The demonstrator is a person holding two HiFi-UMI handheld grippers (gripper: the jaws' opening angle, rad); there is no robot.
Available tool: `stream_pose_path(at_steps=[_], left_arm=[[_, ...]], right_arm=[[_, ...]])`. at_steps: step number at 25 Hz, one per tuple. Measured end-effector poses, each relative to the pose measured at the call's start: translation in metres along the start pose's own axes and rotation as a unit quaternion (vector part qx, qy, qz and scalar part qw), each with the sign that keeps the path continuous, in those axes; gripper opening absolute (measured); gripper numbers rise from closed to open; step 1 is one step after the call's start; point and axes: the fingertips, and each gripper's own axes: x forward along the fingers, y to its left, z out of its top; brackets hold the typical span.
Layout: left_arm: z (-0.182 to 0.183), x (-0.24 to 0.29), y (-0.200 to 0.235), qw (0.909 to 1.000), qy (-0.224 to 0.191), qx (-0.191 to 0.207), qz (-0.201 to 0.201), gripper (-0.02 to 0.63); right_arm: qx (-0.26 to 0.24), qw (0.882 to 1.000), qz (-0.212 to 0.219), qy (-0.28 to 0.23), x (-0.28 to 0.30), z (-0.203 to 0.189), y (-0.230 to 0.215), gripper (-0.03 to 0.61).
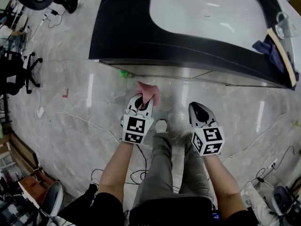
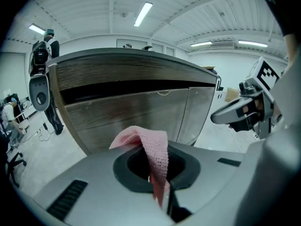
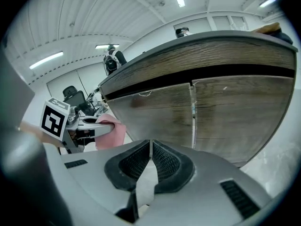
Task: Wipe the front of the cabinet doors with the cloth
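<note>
1. The left claw is clenched on a pink waffle-weave cloth. In the left gripper view the cloth rises from between the jaws of the left claw and folds over their top.
2. In the head view the cloth sits at the tip of the left claw, low in front of the cabinet. It is close to the grey-brown wood-grain cabinet doors. None of the views settles whether it touches them.
3. The right claw is clenched on nothing. In the right gripper view the ribbed black pads of the right claw meet along a thin line.
4. The right claw hangs beside the left one, a little apart from it, and both point at the cabinet. In the right gripper view the left claw shows at the left with the cloth hanging from it. In the left gripper view the right claw shows at the right.
5. The doors stand shut under a dark recessed strip, with a narrow vertical seam between two of them.
6. Above them, the black-topped table has a white basin sunk in it. A dark blue rag lies at the table's right end.
7. The person's bare forearms reach down to both claws over a grey marbled floor.
</note>
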Motion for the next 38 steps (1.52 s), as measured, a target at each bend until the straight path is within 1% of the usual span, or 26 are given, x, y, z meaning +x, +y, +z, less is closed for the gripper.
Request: stream_pose_path(at_steps=[4,9,16,20,23,26,32,38], left_arm=[[-0.016,-0.009,0.037,0.9997,0.004,-0.014,0.019,0.012],[-0.025,0.003,0.074,0.9993,0.003,-0.017,0.034,0.012],[-0.032,0.026,0.099,0.9988,0.014,-0.023,0.040,0.012],[-0.027,0.040,0.104,0.9989,0.013,-0.027,0.037,0.012],[-0.019,0.049,0.101,0.9990,0.011,-0.023,0.037,0.012],[-0.014,0.058,0.088,0.9994,0.016,-0.011,0.028,0.012],[-0.002,0.078,0.051,0.9998,0.017,0.010,0.000,0.012],[0.016,0.098,0.001,0.9990,0.007,0.031,-0.031,0.012]], right_arm=[[-0.008,1.000,0.012,0.009,0.027,0.002,0.027,0.043],[-0.021,0.999,0.026,0.013,0.057,0.011,0.048,0.043],[-0.017,0.999,0.022,0.018,0.075,0.012,0.049,0.043],[-0.014,1.000,0.018,0.021,0.076,0.011,0.043,0.043],[-0.012,1.000,0.017,0.019,0.074,0.013,0.037,0.043],[-0.009,1.000,0.013,0.016,0.069,0.014,0.026,0.043],[0.005,1.000,0.001,0.009,0.054,0.011,0.001,0.043],[0.013,1.000,-0.015,0.005,0.030,0.002,-0.033,0.043]])
